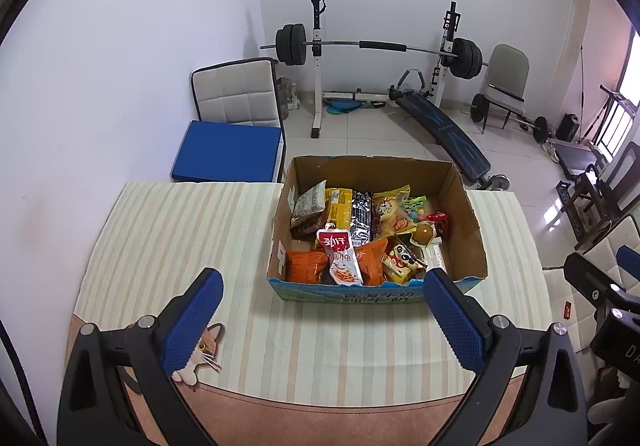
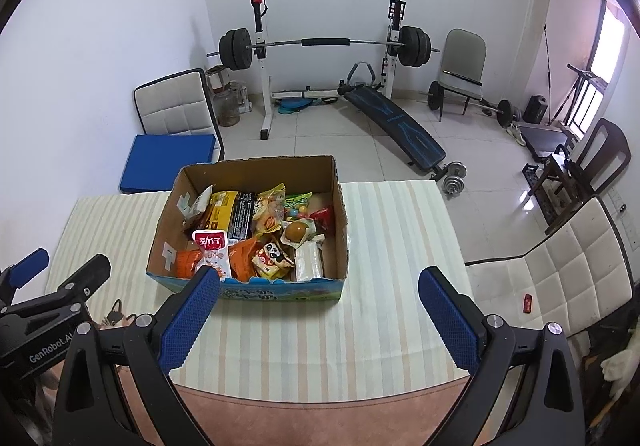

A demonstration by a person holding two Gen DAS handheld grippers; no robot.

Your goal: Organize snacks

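Observation:
An open cardboard box (image 1: 468, 222) (image 2: 340, 214) full of snack packets stands on the striped tablecloth. On top lie a red and white pouch (image 1: 340, 256) (image 2: 212, 250), orange packets (image 1: 306, 266), a yellow panda packet (image 1: 402, 260) (image 2: 272, 256) and a brown egg pack (image 1: 424, 234) (image 2: 298, 232). My left gripper (image 1: 324, 320) is open and empty, held above the table in front of the box. My right gripper (image 2: 320, 316) is open and empty, in front of the box's right half. The left gripper also shows at the left edge of the right wrist view (image 2: 56, 286).
The table (image 1: 168, 230) has a striped cloth and a cat-print mat (image 1: 200, 358) at its near edge. A white chair with a blue cushion (image 1: 228, 150) stands behind the table on the left, another white chair (image 2: 560, 278) on the right. A barbell rack (image 1: 380, 46) stands on the floor beyond.

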